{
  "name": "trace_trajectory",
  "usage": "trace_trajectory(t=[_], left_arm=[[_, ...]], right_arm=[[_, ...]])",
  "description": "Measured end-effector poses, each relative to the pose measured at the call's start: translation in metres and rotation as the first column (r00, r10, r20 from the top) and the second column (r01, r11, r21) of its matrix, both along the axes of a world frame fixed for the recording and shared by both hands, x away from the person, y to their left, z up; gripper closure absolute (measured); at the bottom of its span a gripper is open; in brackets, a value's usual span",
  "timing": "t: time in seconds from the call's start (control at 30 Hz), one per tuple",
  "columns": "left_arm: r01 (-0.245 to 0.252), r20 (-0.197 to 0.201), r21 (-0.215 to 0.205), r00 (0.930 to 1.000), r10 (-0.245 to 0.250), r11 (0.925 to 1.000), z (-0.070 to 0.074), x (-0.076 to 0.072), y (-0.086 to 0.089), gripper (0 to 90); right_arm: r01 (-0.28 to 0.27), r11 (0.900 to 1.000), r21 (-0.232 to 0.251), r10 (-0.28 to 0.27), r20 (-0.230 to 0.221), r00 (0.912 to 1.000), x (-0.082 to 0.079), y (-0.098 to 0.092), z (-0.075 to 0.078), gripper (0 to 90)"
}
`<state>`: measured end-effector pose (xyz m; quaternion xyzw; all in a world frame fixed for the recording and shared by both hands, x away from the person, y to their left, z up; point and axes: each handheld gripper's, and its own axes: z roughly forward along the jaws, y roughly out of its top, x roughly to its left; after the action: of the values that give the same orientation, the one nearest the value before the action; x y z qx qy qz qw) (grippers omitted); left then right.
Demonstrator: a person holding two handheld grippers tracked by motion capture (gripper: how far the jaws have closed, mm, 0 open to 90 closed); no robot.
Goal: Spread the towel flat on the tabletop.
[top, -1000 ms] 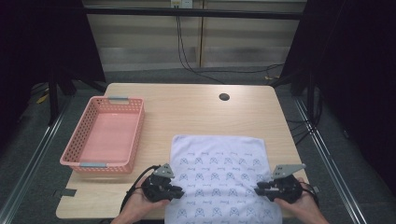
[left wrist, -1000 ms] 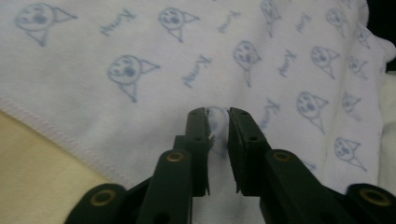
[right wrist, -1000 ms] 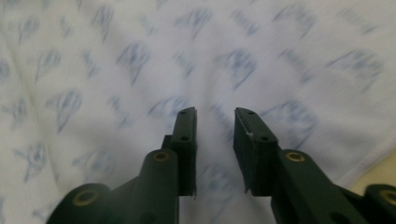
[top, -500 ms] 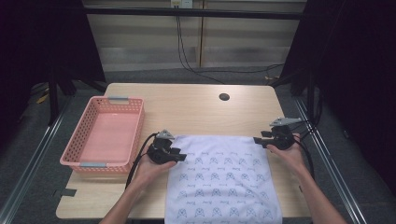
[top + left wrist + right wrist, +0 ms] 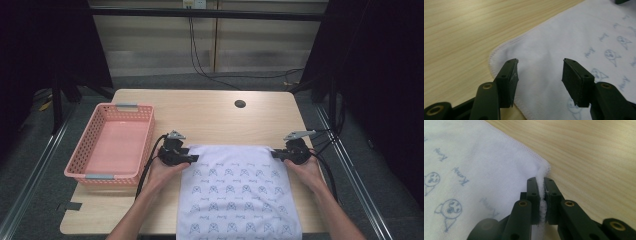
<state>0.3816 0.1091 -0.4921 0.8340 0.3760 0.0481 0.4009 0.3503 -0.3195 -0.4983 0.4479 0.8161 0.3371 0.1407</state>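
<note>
A white towel [image 5: 240,195] with small blue prints lies flat on the wooden table [image 5: 210,115] and hangs over its near edge. My left gripper [image 5: 193,158] is at the towel's far left corner. In the left gripper view the left gripper [image 5: 539,75] has just been opening. Its jaws stand apart over the towel [image 5: 574,37] and the pads do not press on it. My right gripper [image 5: 274,154] is at the far right corner. Seen up close, the right gripper [image 5: 541,185] is shut on the hem of the towel [image 5: 474,157], which bunches between its pads.
A pink plastic basket [image 5: 82,145] stands empty at the table's left, close to my left hand. A dark round hole [image 5: 240,104] sits in the tabletop toward the far edge. Bare wood lies beyond the towel. Cables trail from both grippers.
Both hands moved away from the person along the towel's sides, from its near part to its far corners. The towel itself has stayed in place.
</note>
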Motion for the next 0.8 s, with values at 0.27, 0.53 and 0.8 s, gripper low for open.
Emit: trace_trajectory(t=[0.27, 0.53, 0.8], left_arm=[[-0.051, 0.000, -0.002, 0.9987, 0.051, 0.9987, -0.007, 0.012, 0.004, 46.8], [-0.062, 0.021, 0.017, 0.9979, 0.062, 0.9979, -0.012, 0.018, 0.004, 46.7], [0.064, -0.015, -0.027, 0.9978, -0.064, 0.9976, -0.008, 0.016, -0.008, 85.5]], right_arm=[[0.007, 0.999, 0.033, -0.007, 0.004, 1.0000, -0.001, -0.002, 0.002, 85.1], [0.001, 0.999, 0.048, -0.001, 0.002, 1.0000, -0.002, -0.003, 0.005, 84.8], [-0.010, 0.993, 0.121, 0.008, 0.016, 0.9998, -0.007, -0.006, 0.013, 85.1]])
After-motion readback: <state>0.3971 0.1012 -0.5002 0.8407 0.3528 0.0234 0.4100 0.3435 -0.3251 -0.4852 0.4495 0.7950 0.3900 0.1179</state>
